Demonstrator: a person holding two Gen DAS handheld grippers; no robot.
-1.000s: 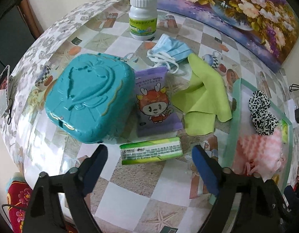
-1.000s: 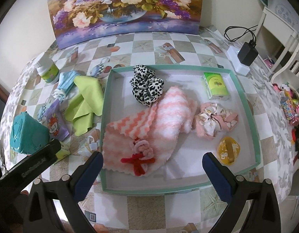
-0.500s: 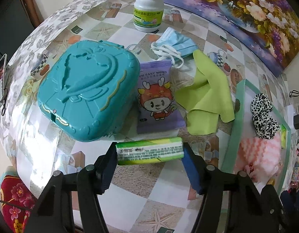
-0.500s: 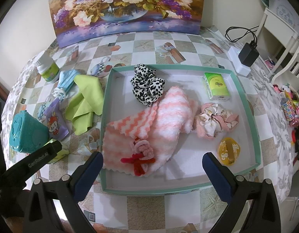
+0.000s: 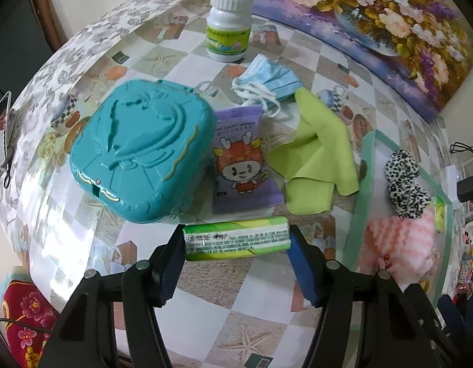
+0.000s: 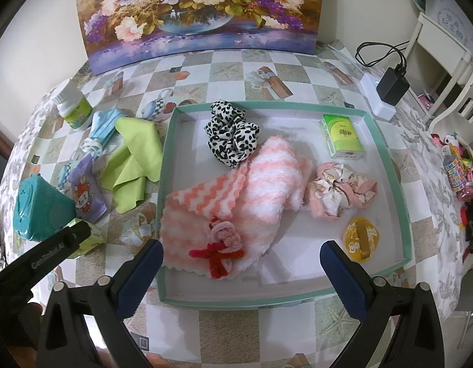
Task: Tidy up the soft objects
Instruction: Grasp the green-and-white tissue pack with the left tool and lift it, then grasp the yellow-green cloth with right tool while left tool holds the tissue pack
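Observation:
My left gripper [image 5: 236, 245] is shut on a green tissue pack [image 5: 236, 236], its blue pads pressing on both ends just above the table. Beyond it lie a purple wipes pack [image 5: 242, 165], a lime cloth [image 5: 316, 159] and a blue face mask [image 5: 267, 82]. My right gripper [image 6: 241, 263] stands open over the near part of the teal-rimmed tray [image 6: 236, 302], with nothing between its fingers. In the tray lie a pink-and-white towel [image 6: 245, 196], a leopard scrunchie [image 6: 230, 144], a pink scrunchie [image 6: 340, 193], a yarn flower [image 6: 218, 245] and another green tissue pack [image 6: 342, 136].
A teal plastic case [image 5: 138, 153] sits left of the wipes, and a white bottle [image 5: 228, 27] stands at the back. A flower painting [image 6: 202, 9] leans on the wall. A power adapter [image 6: 390, 86] and small items lie right of the tray. A yellow disc [image 6: 360, 239] is in the tray.
My left gripper moved in around the green tissue pack and closed on its two ends. The right gripper and the tray's contents have not moved.

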